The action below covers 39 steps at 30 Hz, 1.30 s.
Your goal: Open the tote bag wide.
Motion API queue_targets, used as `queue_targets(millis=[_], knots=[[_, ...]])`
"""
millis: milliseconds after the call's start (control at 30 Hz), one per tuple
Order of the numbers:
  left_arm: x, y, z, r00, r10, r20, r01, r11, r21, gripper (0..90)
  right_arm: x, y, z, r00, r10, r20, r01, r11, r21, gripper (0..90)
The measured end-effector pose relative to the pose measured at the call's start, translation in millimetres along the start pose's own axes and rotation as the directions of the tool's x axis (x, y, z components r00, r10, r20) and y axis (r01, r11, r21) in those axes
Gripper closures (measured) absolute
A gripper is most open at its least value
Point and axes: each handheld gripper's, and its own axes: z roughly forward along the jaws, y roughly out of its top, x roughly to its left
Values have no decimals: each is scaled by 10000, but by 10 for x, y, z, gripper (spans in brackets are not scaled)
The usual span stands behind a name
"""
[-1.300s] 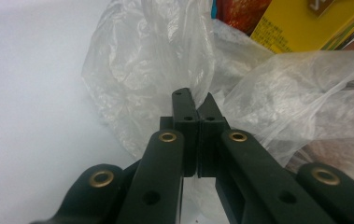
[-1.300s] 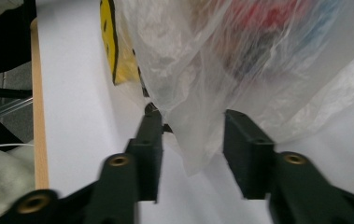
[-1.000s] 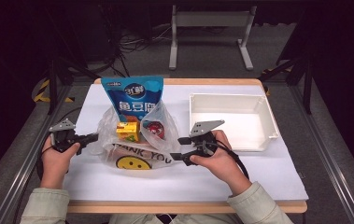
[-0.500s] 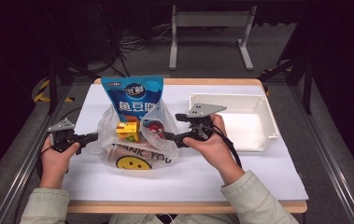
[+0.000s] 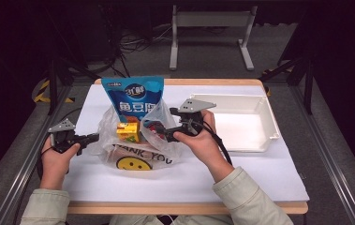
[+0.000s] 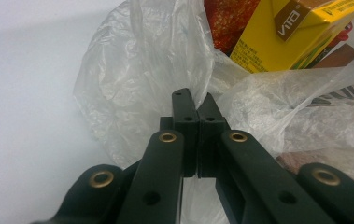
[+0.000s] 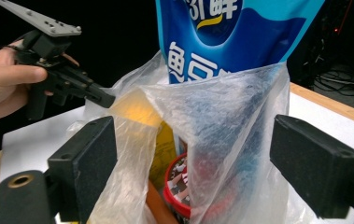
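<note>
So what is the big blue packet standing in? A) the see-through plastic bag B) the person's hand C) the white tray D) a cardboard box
A: the blue packet rises out of the open top of the see-through plastic bag, next to a yellow carton; the white tray sits apart to the side.

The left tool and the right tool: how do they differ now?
The left tool is shut on the plastic bag; the right tool is open, its jaws having just opened, bag film between them untouched. The left sits at the bag's left edge, the right at its right. Both are black and hand-held.
</note>
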Motion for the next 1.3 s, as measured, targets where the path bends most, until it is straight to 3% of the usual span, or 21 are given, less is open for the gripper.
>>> queue_targets(millis=[167, 233, 267, 300, 333, 367, 400, 433, 467, 700, 767, 867, 1100, 1300], knots=[[-1, -1, 2, 10000, 31, 16, -31, 10000, 3, 894, -46, -17, 61, 9994, 331, 41, -331, 9994, -52, 150], [-5, -1, 7, 10000, -2, 38, 2, 10000, -8, 894, -59, -29, 84, 9994, 340, 33, -340, 9994, 57, 205], [-6, -1, 8, 10000, 12, 44, -12, 10000, -4, 894, -64, -36, 90, 9996, 275, 78, -277, 9994, 184, 283], [-5, -1, 7, 10000, 30, 40, -30, 10000, 19, 894, -71, -45, 89, 9999, 155, -11, -154, 9994, 320, 421], [-5, -1, 7, 10000, 30, 40, -30, 10000, 19, 894, -71, -45, 89, 9999, 155, -11, -154, 9994, 320, 421], [-1, -1, 5, 10000, 87, 40, -87, 10000, 39, 895, -73, -57, 56, 9996, -266, -76, 269, 9988, 403, 705], [-4, -3, 4, 10000, 26, 38, -26, 10000, 49, 895, -70, -60, 45, 9993, -360, -49, 361, 9984, 445, 778], [-3, -4, 4, 10000, 30, 42, -31, 10000, 41, 895, -70, -60, 45, 9993, -360, -49, 361, 9984, 445, 778], [-2, -5, 4, 10000, 51, 33, -51, 10000, 49, 894, -61, -77, 12, 9981, -609, 110, 602, 9966, 558, 880], [9, -10, 5, 10000, -1, -58, 2, 10000, 93, 895, -94, -180, -28, 9952, -726, 650, 649, 9914, 1140, 900], [8, -15, 28, 9999, -92, -65, 94, 9996, 271, 895, -120, -252, -19, 9939, -741, 813, 606, 9856, 1577, 900], [8, -23, 77, 9999, -52, -101, 57, 9985, 545, 896, -142, -322, 0, 9950, -557, 830, 393, 9814, 1877, 900], [36, -47, 116, 9997, -105, -233, 120, 9978, 654, 895, -144, -441, 45, 9958, -352, 845, 152, 9738, 2267, 900], [31, -51, 148, 9996, -62, -265, 81, 9973, 729, 894, -93, -525, 132, 9947, -553, 864, 303, 9630, 2676, 900]])
